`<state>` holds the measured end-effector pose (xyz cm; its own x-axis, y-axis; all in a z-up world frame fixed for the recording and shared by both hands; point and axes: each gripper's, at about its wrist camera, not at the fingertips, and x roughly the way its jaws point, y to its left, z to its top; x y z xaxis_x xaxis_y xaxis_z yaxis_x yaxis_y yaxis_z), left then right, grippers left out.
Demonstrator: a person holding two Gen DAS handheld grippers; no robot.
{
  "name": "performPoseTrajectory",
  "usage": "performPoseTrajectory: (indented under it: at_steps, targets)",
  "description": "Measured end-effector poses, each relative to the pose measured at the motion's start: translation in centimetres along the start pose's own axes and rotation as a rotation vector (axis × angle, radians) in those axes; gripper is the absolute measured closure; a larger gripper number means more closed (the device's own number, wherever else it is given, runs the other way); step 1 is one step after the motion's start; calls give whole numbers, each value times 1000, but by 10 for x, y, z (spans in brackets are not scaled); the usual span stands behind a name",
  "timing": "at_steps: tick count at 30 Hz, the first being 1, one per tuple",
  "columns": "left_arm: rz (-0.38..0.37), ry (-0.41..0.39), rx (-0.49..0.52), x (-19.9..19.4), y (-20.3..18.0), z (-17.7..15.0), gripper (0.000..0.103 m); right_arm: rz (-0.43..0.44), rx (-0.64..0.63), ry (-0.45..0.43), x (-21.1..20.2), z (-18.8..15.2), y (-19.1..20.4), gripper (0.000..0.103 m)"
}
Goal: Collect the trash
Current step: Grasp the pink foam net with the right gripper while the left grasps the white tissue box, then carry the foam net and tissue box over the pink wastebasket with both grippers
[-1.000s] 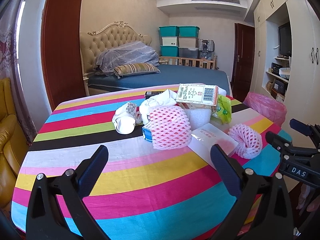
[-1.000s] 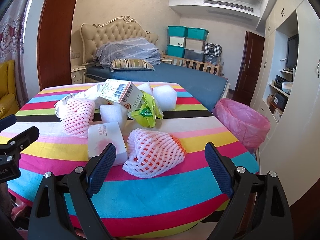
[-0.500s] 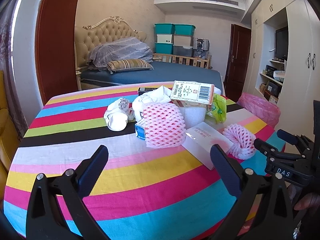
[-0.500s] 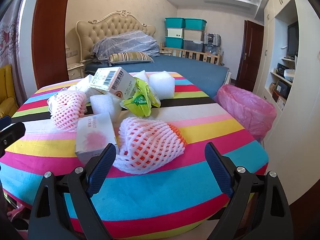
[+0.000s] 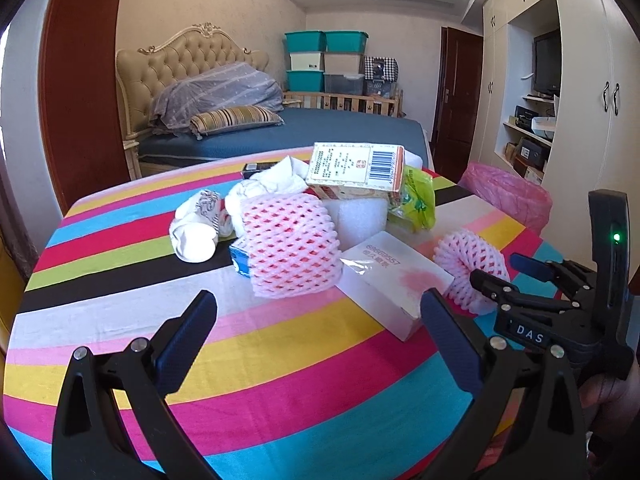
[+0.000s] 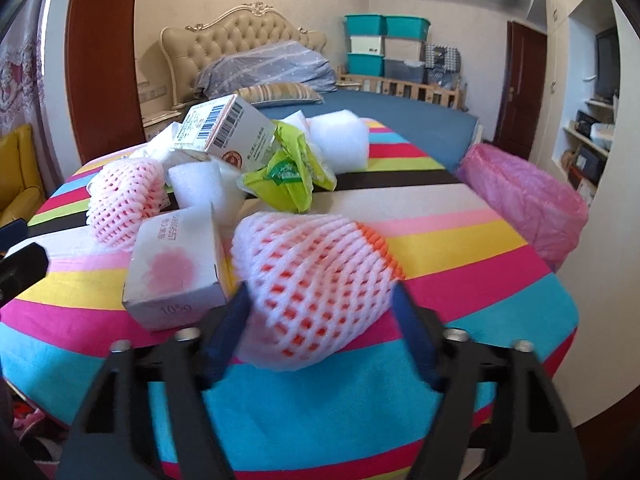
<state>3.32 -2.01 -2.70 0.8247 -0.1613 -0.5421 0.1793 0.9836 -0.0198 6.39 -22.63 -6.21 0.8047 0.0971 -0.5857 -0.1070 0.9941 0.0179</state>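
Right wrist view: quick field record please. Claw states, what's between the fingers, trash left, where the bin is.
right claw: has just been closing, pads against the foam net sleeve
left claw: open, nothing between its fingers
net sleeve position: resting on the striped tablecloth, beside the white tissue box
remaining pile: second foam net, barcoded carton, green wrapper, white foam blocks
bin: pink bag-lined bin past the table's right edge
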Motion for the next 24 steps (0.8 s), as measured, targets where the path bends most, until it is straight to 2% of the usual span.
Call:
performPoseTrajectory:
  at_steps: [1, 4, 7, 13, 18, 23, 24]
  targets:
    - [-7, 5, 0, 3, -2, 1, 5, 17, -6, -6, -2, -1, -2, 63]
    - [-34, 29, -5, 11, -11, 4, 5, 33, -5, -34, -11, -3, -8, 78]
    - [-39, 50, -4, 21, -22, 6, 5, 30, 5, -70, -22, -2, -16, 80]
    - [-10, 66, 58, 39, -49, 8, 5, 3, 32, -114, -40, 0, -35, 80]
    - [-43, 122, -26, 57, -61, 21, 5, -4, 56, -128, -43, 0, -47, 80]
    - [56, 117, -34, 72, -78, 25, 5, -8, 84, -145, -47, -1, -61, 80]
    - [75, 136, -46, 81, -80, 26, 5, -11, 90, -146, -46, -2, -64, 80]
